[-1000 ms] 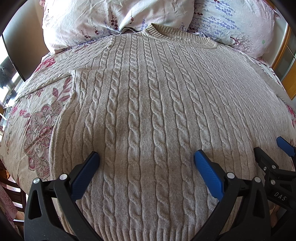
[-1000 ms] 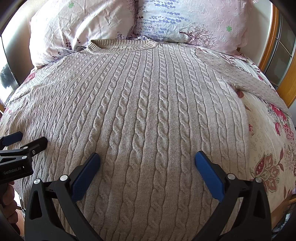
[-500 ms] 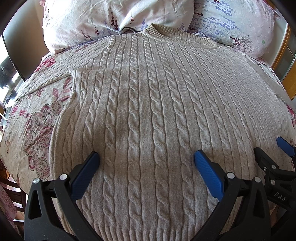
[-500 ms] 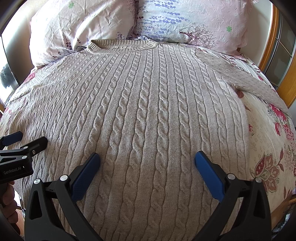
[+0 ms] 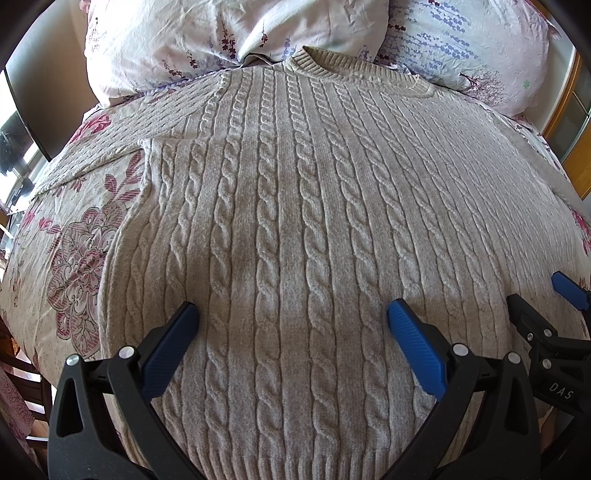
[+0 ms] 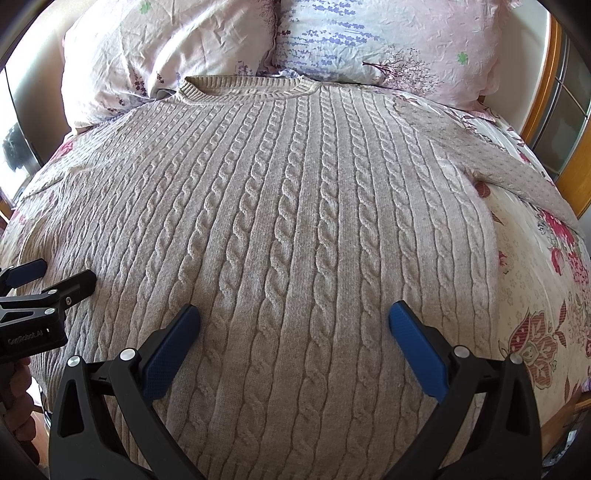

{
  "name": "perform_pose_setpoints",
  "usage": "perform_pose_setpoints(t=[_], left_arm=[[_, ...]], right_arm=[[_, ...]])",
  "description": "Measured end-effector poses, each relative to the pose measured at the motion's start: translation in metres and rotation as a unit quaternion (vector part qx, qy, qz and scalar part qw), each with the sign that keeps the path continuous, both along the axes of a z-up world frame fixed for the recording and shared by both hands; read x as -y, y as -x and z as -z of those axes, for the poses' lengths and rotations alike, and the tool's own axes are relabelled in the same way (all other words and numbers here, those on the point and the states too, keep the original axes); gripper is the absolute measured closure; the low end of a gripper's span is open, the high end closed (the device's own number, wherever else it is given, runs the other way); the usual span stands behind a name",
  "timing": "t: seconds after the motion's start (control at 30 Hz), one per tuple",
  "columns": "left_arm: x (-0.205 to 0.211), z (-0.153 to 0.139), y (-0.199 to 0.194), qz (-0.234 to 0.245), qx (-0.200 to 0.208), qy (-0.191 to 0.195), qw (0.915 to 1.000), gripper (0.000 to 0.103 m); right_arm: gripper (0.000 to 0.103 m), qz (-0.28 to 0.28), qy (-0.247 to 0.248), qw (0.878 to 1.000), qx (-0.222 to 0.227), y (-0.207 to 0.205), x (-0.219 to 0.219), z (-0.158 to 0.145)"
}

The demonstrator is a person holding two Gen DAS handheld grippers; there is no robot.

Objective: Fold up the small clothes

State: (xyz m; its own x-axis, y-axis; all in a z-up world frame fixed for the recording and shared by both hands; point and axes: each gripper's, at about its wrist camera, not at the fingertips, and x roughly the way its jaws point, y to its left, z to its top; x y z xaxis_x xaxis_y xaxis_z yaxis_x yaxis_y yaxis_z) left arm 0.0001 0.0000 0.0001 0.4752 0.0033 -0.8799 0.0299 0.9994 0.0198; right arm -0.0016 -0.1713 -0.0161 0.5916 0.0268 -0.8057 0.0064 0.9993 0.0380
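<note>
Beige cable knit fills both views: the sweater (image 5: 295, 229) lies flat and face up on the bed (image 5: 62, 236), collar toward the pillows (image 5: 221, 33), hem nearest us.

From the left wrist we see our left gripper (image 5: 291, 325) spread wide over the lower body of the sweater, blue pads (image 5: 166, 350) apart with nothing between them. We cannot tell whether the tips touch the knit or hang just above it. The left sleeve (image 5: 122, 147) runs out sideways across the floral sheet. At the far right edge our right gripper (image 5: 546, 314) shows only in part, its fingers apart.

From the right wrist, our right gripper (image 6: 293, 325) is likewise wide open and empty over the lower right half of the sweater (image 6: 295, 206). The right sleeve (image 6: 498, 162) stretches out toward the wooden frame (image 6: 543, 92). Our left gripper (image 6: 40, 280) sits near the sweater's left side, fingers parted.

No fold is made yet, as we judge it. The risks from here: thick, springy knit may let us pinch only the top layer, so the back stays behind and the fold bunches. Uneven lifting by our two hands would skew the crease. A sleeve dragged over the soft sheet could twist or pull the body off square.
</note>
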Motion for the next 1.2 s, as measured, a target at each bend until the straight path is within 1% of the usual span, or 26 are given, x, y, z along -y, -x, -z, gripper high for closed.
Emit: perform_pose_setpoints(t=[0.27, 0.33, 0.37, 0.4, 0.43, 0.5, 0.53, 0.57, 0.6, 0.63, 0.67, 0.7, 0.73, 0.77, 0.8, 0.83, 0.87, 0.9, 0.93, 0.97, 1.0, 1.03, 1.07, 1.1, 1.17, 1.2], left_arm=[[-0.001, 0.0, -0.003, 0.003, -0.006, 0.001, 1.0, 0.002], [-0.001, -0.001, -0.005, 0.004, -0.008, 0.001, 1.0, 0.002], [-0.001, -0.001, -0.005, 0.003, -0.007, 0.001, 1.0, 0.002], [-0.001, -0.001, -0.005, 0.002, -0.008, 0.001, 1.0, 0.002], [-0.001, -0.001, -0.006, 0.001, -0.008, 0.002, 1.0, 0.002], [-0.002, -0.001, -0.008, -0.002, -0.008, 0.004, 1.0, 0.002], [-0.003, -0.001, -0.009, -0.003, -0.009, 0.007, 0.9999, 0.002], [-0.004, -0.002, -0.009, -0.006, -0.008, 0.012, 0.9999, 0.002], [-0.008, -0.005, -0.011, -0.014, -0.004, 0.026, 0.9996, 0.002], [-0.011, -0.007, -0.012, -0.022, 0.001, 0.038, 0.999, 0.002], [-0.014, -0.009, -0.013, -0.027, 0.004, 0.045, 0.9986, 0.002], [-0.018, -0.014, -0.015, -0.036, 0.012, 0.054, 0.9978, 0.002], [-0.021, -0.018, -0.018, -0.043, 0.02, 0.058, 0.9972, 0.002], [-0.025, -0.022, -0.02, -0.051, 0.029, 0.057, 0.9967, 0.002], [-0.03, -0.028, -0.022, -0.064, 0.043, 0.053, 0.9956, 0.002], [-0.035, -0.032, -0.024, -0.076, 0.056, 0.052, 0.9942, 0.002], [-0.042, -0.037, -0.026, -0.089, 0.07, 0.055, 0.992, 0.002], [-0.046, -0.04, -0.027, -0.097, 0.079, 0.061, 0.9903, 0.002], [-0.052, -0.043, -0.029, -0.108, 0.09, 0.067, 0.9878, 0.002], [-0.059, -0.046, -0.031, -0.12, 0.099, 0.072, 0.9852, 0.002], [-0.066, -0.049, -0.035, -0.131, 0.101, 0.073, 0.9834, 0.002], [-0.072, -0.051, -0.037, -0.14, 0.102, 0.071, 0.9822, 0.002], [-0.08, -0.054, -0.039, -0.15, 0.106, 0.07, 0.9805, 0.002], [-0.086, -0.056, -0.041, -0.152, 0.11, 0.074, 0.9795, 0.002], [-0.102, -0.062, -0.043, -0.157, 0.116, 0.095, 0.9762, 0.002], [-0.114, -0.065, -0.044, -0.166, 0.119, 0.11, 0.9727, 0.002]], right_arm=[[0.001, -0.024, 0.003, 1.0, 0.003, -0.002, -0.001, 0.002], [0.001, -0.047, 0.001, 0.999, -0.004, -0.007, 0.001, 0.0], [0.001, -0.071, -0.007, 0.997, -0.014, -0.014, 0.007, -0.002], [0.001, -0.081, -0.022, 0.996, -0.022, -0.02, 0.015, -0.005], [0.001, -0.077, -0.052, 0.995, -0.021, -0.026, 0.03, -0.011], [0.001, -0.019, -0.144, 0.989, 0.02, -0.032, 0.085, -0.027], [0.001, 0.04, -0.18, 0.982, 0.044, -0.036, 0.128, -0.036], [0.001, 0.082, -0.192, 0.977, 0.053, -0.039, 0.157, -0.039], [0.002, 0.132, -0.207, 0.968, 0.058, -0.043, 0.194, -0.041], [0.006, 0.186, -0.225, 0.954, 0.061, -0.045, 0.235, -0.041], [0.017, 0.226, -0.24, 0.942, 0.063, -0.046, 0.266, -0.04], [0.023, 0.279, -0.257, 0.923, 0.061, -0.045, 0.304, -0.036], [0.026, 0.329, -0.275, 0.902, 0.059, -0.043, 0.34, -0.031], [0.034, 0.36, -0.285, 0.886, 0.059, -0.04, 0.362, -0.027], [0.038, 0.402, -0.297, 0.864, 0.057, -0.035, 0.391, -0.021], [0.038, 0.441, -0.317, 0.838, 0.056, -0.03, 0.42, -0.012], [0.041, 0.459, -0.331, 0.823, 0.054, -0.028, 0.436, -0.004], [0.048, 0.477, -0.344, 0.807, 0.045, -0.027, 0.452, 0.005], [0.05, 0.488, -0.354, 0.797, 0.037, -0.027, 0.462, 0.012], [0.054, 0.492, -0.359, 0.791, 0.045, -0.028, 0.464, 0.014], [0.055, 0.495, -0.36, 0.789, 0.047, -0.029, 0.468, 0.015], [0.058, 0.493, -0.355, 0.793, 0.046, -0.033, 0.467, 0.016], [0.068, 0.491, -0.35, 0.796, 0.043, -0.036, 0.466, 0.017], [0.081, 0.488, -0.339, 0.803, 0.04, -0.041, 0.465, 0.019], [0.092, 0.483, -0.32, 0.814, 0.035, -0.048, 0.469, 0.02], [0.094, 0.48, -0.315, 0.818, 0.039, -0.046, 0.471, 0.018]])
